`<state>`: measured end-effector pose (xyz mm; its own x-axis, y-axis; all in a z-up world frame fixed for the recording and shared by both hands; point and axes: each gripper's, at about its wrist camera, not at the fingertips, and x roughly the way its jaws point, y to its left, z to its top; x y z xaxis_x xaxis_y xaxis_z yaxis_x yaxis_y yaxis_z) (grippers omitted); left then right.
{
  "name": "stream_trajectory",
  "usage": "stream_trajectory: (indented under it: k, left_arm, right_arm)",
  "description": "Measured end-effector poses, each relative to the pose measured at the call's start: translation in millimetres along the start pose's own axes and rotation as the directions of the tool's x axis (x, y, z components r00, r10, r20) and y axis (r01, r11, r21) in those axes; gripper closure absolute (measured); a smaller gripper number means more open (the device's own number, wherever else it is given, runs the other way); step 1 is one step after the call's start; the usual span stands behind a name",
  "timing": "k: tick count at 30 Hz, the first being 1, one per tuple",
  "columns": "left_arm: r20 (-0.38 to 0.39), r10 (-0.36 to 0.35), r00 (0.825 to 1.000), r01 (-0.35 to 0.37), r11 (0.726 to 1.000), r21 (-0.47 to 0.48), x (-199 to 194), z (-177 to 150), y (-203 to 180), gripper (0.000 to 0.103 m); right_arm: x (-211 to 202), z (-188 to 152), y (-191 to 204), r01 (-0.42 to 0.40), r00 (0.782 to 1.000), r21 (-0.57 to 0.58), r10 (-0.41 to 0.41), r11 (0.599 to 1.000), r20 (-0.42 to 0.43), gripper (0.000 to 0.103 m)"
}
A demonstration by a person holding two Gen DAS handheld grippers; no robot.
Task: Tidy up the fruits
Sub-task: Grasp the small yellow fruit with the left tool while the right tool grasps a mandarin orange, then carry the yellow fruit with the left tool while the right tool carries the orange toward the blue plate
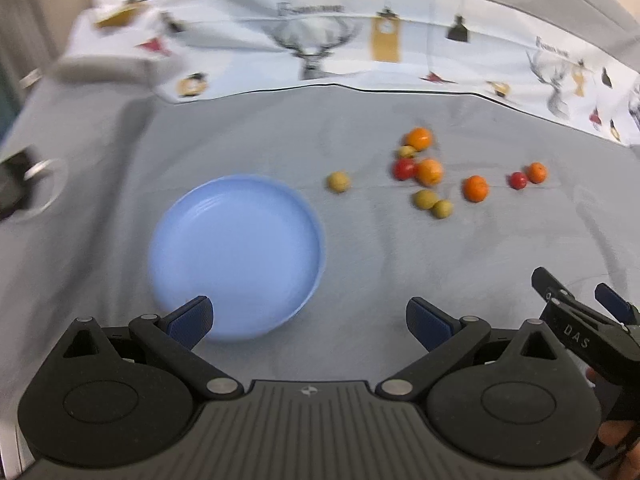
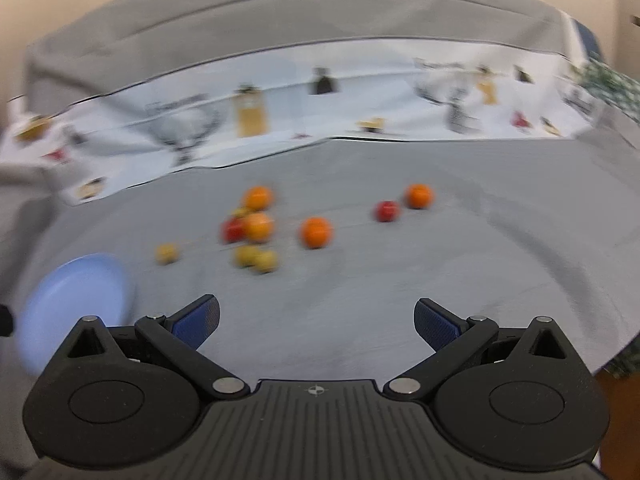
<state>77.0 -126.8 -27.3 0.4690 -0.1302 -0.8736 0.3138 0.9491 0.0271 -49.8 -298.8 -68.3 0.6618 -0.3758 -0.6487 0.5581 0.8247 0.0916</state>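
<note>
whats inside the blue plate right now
Nothing shows inside the blue plate: its bare floor carries no fruit. The left gripper's finger covers a bit of the near rim. All the fruits lie on the grey cloth beyond.

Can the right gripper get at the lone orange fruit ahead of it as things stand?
Probably yes. The right gripper is open and empty, and only bare grey cloth lies between it and the orange fruit, which sits apart from its neighbours.

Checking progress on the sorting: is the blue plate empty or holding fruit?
Empty. The blue plate shows only bare surface; every fruit lies on the grey cloth.
</note>
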Motion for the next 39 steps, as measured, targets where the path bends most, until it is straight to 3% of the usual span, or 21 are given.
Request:
stream_trajectory:
  k: [4,9,15,20,23,25,26,27,28,29,30,31,33,39]
  left_arm:
    - [-0.017,0.042,0.999,-0.041,0.997,0.059,49.6,43.5,-28.8,0.0]
    - [-0.062,0.071,0.995,-0.064,0.991,0.115,122.8,89.3,-48.1,0.0]
    - [-0.181,0.105,0.978,-0.088,0.991,0.096,207.3,120.6,-48.4,0.0]
    - [-0.267,0.123,0.956,-0.108,0.992,0.072,255.6,129.8,-41.0,0.0]
    - [-0.28,0.073,0.957,-0.071,0.997,0.016,259.8,132.1,-31.3,0.0]
    - [-0.27,0.048,0.962,-0.051,0.999,-0.004,259.3,133.8,-29.4,0.011]
    - [-0.248,0.041,0.968,-0.044,0.999,-0.005,255.3,134.6,-30.1,0.029]
    - [-0.231,0.04,0.972,-0.039,0.999,0.008,251.1,135.9,-32.1,0.064]
    - [-0.235,0.026,0.972,-0.023,1.0,0.016,248.7,137.7,-33.1,0.075]
    - [-0.251,-0.003,0.968,0.002,1.0,-0.003,246.5,139.1,-32.5,0.075]
    - [-0.25,-0.029,0.968,0.021,0.999,-0.034,243.2,139.6,-30.7,0.075]
    - [-0.237,-0.042,0.971,0.031,0.998,-0.049,237.8,139.0,-30.2,0.075]
    - [-0.204,-0.047,0.978,0.036,0.998,-0.053,223.0,135.3,-32.8,0.075]
    - [-0.147,-0.166,0.975,0.152,0.983,-0.102,147.7,107.3,-29.8,0.075]
  right_arm:
    - [49.9,10.0,-22.1,0.06,0.998,0.024,-0.06,0.998,0.01,0.0]
    - [128.9,20.6,-27.8,0.07,0.998,-0.014,-0.07,0.997,-0.007,0.0]
    - [206.5,26.5,-14.1,-0.031,0.996,-0.073,0.025,0.997,-0.09,0.0]
    - [227.3,22.2,-7.2,-0.039,0.999,-0.123,0.039,0.992,-0.007,0.0]
    - [228.2,22.6,-7.6,-0.035,0.999,-0.114,0.036,0.993,0.001,0.0]
    - [228.8,22.5,-7.9,-0.035,0.999,-0.11,0.035,0.993,0.001,0.0]
    - [228.9,22.8,-8.1,-0.035,0.999,-0.11,0.035,0.993,0.0,0.0]
    - [229.5,23.9,-8.7,-0.039,0.999,-0.111,0.039,0.993,-0.003,0.0]
    - [227.8,24.0,-10.1,-0.044,0.999,-0.112,0.043,0.993,-0.005,0.001]
    - [225.6,24.1,-10.8,-0.046,0.999,-0.112,0.046,0.993,0.001,0.012]
    - [221.6,24.9,-10.7,-0.065,0.997,-0.123,0.068,0.99,0.024,0.044]
    - [217.3,24.0,-9.4,-0.071,0.996,-0.143,0.078,0.987,0.042,0.066]
    - [214.4,23.0,-7.9,-0.035,0.997,-0.163,0.044,0.986,0.057,0.067]
    - [195.5,32.1,-30.9,0.052,0.995,-0.074,-0.046,0.996,0.09,0.067]
